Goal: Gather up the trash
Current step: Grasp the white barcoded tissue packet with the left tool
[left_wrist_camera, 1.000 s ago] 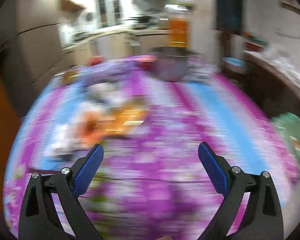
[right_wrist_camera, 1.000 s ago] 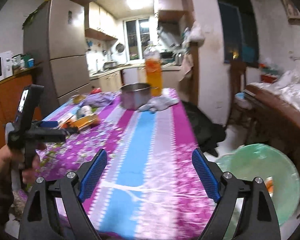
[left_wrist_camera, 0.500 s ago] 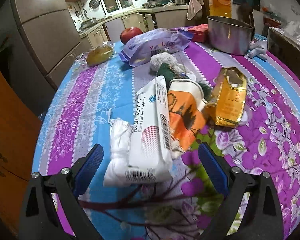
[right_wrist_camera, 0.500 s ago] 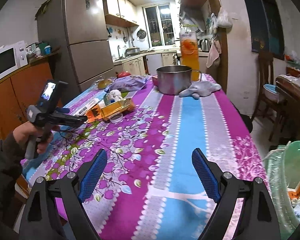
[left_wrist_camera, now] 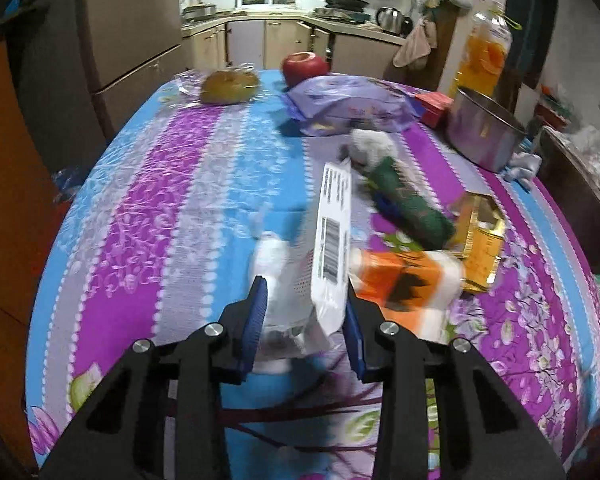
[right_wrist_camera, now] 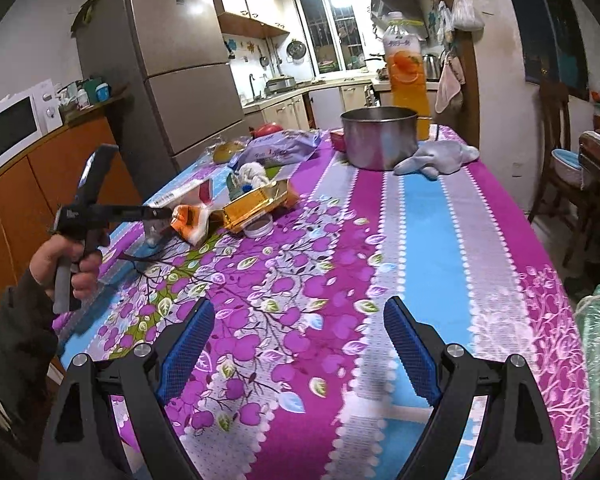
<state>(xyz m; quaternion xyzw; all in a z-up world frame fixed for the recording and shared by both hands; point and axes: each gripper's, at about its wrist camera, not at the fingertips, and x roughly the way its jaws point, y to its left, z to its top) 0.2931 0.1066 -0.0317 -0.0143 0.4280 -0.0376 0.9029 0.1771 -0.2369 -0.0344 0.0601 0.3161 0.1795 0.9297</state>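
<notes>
The left gripper (left_wrist_camera: 302, 316) is closing its jaws on a white packet (left_wrist_camera: 332, 248) with a barcode, its near end and a white pouch (left_wrist_camera: 270, 276) sitting between the blue pads, which are pressing against them. This trash is lying near the table's (right_wrist_camera: 420, 240) left edge, towards the near end, beside an orange wrapper (left_wrist_camera: 404, 280), a gold box (left_wrist_camera: 480, 240) and a green roll (left_wrist_camera: 408, 200). A hand (right_wrist_camera: 66, 258) is gripping that tool's handle in the right wrist view. The right gripper (right_wrist_camera: 300, 344) is hanging over the near part of the flowered tablecloth with its jaws wide apart and nothing between them. A steel pot (right_wrist_camera: 380, 136), a juice bottle (right_wrist_camera: 406, 64) and a grey cloth (right_wrist_camera: 436, 158) are standing at the table's far end, with an apple (left_wrist_camera: 304, 65) and a purple bag (left_wrist_camera: 348, 106) near the far left corner.
</notes>
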